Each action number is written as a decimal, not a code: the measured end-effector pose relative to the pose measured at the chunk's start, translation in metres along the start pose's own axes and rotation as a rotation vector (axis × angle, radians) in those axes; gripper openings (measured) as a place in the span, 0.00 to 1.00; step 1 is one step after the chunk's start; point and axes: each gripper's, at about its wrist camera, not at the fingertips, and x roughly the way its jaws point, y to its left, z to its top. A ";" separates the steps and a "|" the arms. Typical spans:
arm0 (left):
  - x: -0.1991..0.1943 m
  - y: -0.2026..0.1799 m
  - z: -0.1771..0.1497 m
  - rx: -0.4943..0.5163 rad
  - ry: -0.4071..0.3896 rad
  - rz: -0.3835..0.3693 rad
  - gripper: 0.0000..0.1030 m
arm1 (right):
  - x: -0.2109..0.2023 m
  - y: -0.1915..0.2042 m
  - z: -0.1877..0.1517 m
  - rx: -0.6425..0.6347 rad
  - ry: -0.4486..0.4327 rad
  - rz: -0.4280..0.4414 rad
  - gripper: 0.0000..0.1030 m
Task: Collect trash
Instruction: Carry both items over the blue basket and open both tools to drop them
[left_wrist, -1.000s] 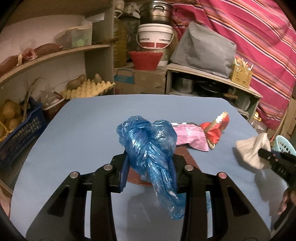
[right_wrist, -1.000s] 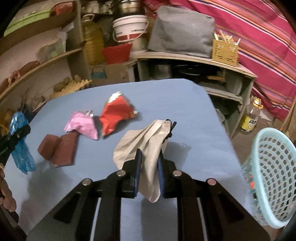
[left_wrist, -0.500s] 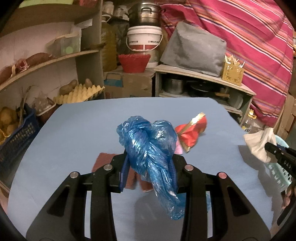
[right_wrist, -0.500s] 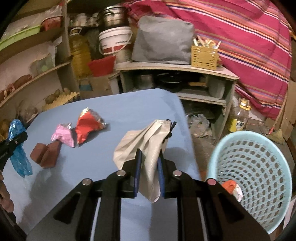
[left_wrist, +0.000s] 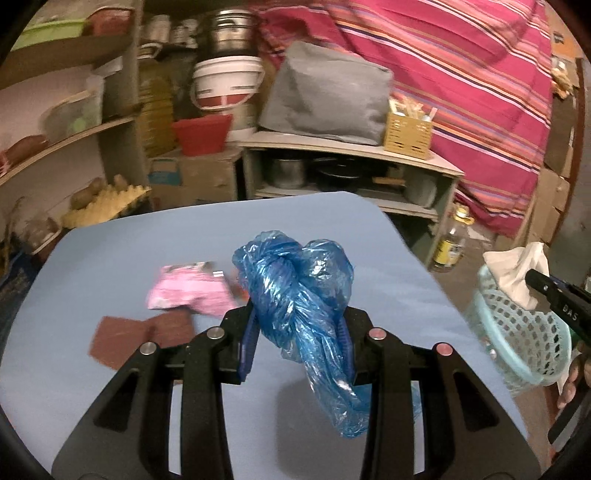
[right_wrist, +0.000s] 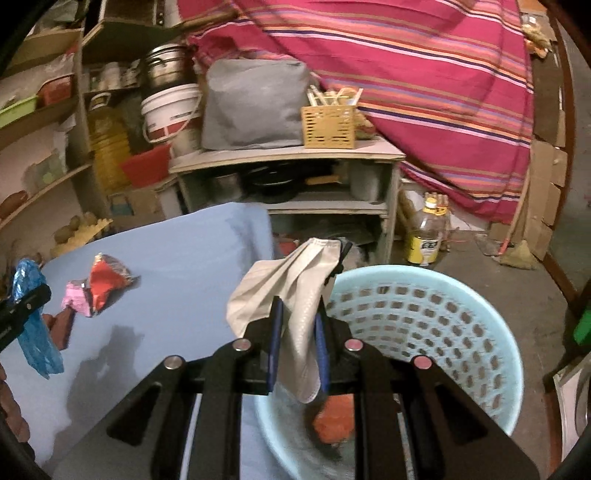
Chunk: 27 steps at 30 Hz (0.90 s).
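At the left edge of the table (left_wrist: 110, 406) we see the brown wrapper (left_wrist: 140, 334) lying flat, with the pink wrapper (left_wrist: 188, 290) just beside it toward the far edge and the red wrapper (right_wrist: 105, 278) touching the pink one in the right wrist view. These three are not yet collected.

Over the middle of the table our left gripper (left_wrist: 297, 334) is clamped on the blue plastic bag (left_wrist: 295, 288), the bunched top standing above the jaws and the tail hanging below them, clear of the table. The jaws are narrow, closed only as far as the wad allows.

Farther right, past the right edge of the table, our right gripper (right_wrist: 297, 341) pinches the white mask (right_wrist: 291, 299) between nearly closed jaws. It hangs over the near rim of the light blue basket (right_wrist: 480, 295), which stands on the floor and already has something orange (right_wrist: 334, 415) at its bottom.

We judge the step in hand to be carrying two pieces to the basket at once. Next, the right gripper should come a little farther over the opening and spread its jaws so the mask falls inside, not on the rim. Then the left gripper needs to cross the right edge of the table and drop the bag likewise.
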 end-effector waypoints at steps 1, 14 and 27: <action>0.002 -0.010 0.001 0.009 0.000 -0.013 0.34 | 0.000 -0.006 0.001 0.007 0.002 -0.002 0.16; 0.017 -0.126 0.019 0.104 -0.021 -0.158 0.34 | -0.005 -0.072 -0.003 0.119 0.000 -0.049 0.16; 0.024 -0.214 0.014 0.189 -0.011 -0.270 0.36 | -0.012 -0.128 -0.011 0.209 -0.004 -0.115 0.16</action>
